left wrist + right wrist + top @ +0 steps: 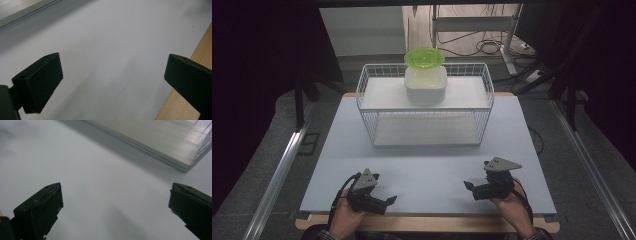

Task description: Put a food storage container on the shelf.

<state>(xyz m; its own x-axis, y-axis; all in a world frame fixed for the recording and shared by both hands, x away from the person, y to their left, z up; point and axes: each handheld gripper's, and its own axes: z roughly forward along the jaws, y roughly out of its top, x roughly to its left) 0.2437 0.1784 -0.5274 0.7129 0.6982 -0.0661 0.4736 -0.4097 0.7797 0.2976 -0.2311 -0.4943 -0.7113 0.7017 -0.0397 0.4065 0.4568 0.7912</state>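
A white wire rack [425, 102] with two shelves stands at the far middle of the pale table [427, 165]. On its top shelf sits a translucent white lidded box [426, 85], and a green bowl [424, 57] rests on that box. My left gripper [390, 200] lies low near the front left edge, open, with nothing between its jaws [112, 82]. Near the front right, my right gripper [468, 186] is open too, its jaws spread over bare table [115, 207]. The rack's lower shelf [160, 142] shows ahead in the right gripper view.
The table's wooden front edge [185, 102] runs close to the left gripper. Metal rails [277, 175] flank the table on both sides. Cables [484, 45] and a stand lie on the floor behind the rack.
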